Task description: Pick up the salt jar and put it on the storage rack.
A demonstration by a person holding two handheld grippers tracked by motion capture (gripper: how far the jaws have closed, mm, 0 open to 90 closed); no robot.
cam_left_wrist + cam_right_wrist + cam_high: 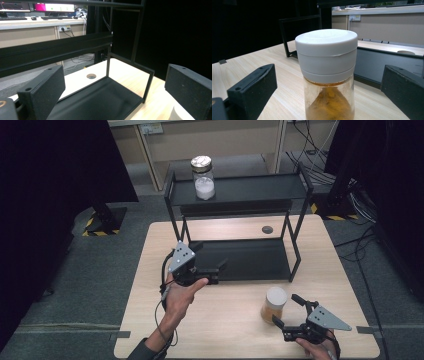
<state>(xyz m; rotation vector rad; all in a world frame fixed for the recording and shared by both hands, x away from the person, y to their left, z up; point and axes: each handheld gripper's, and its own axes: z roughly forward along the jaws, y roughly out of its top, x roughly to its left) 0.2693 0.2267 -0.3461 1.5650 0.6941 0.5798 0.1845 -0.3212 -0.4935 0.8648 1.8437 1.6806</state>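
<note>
A spice jar [274,304] with a white cap and orange-brown powder stands on the wooden table [235,330] at the front right. My right gripper [285,310] is open just behind it. In the right gripper view the jar [328,72] rises in the middle, with the jaws wide on either side and apart from it. My left gripper [220,271] is open, held in a hand at the front left of the black shelf rack [240,195]. It looks along the rack's lower tier [105,97], with nothing between its jaws. A glass jar of white powder [203,179] stands on the top tier.
The rack's thin black posts [295,245] and front rail [55,50] stand close to the left gripper. A round cable hole [267,229] lies in the table behind the rack. Bare table spreads between the two hands. Cables and dark stands ring the table on the floor.
</note>
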